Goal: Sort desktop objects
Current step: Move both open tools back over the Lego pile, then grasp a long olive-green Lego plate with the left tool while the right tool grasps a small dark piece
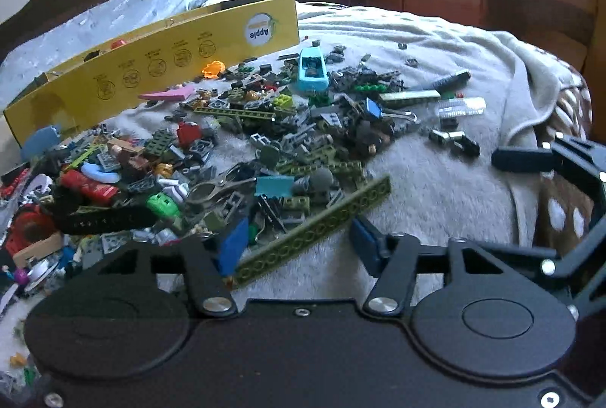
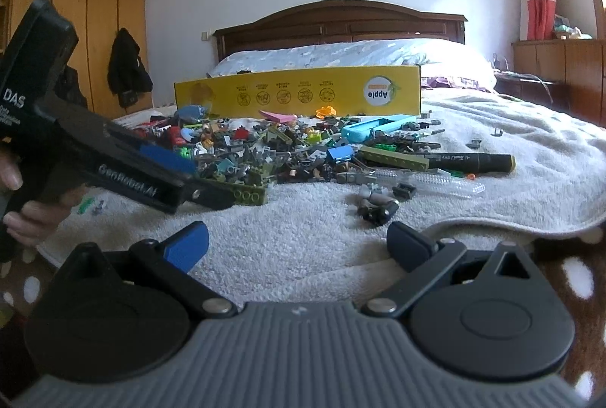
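Observation:
A heap of small toy bricks covers the white blanket. A long olive beam with holes lies slantwise at the heap's near edge. My left gripper is half open around it. The left blue pad sits at the beam's near end, and the right pad stands beside its middle. From the right wrist view the left gripper angles down onto the beam, a hand holding it. My right gripper is open and empty, low over bare blanket.
A long yellow carton stands on edge behind the heap. A turquoise toy car, a black marker, a clear plastic piece and a blue binder clip lie near the heap. A brown spotted blanket lies on the right.

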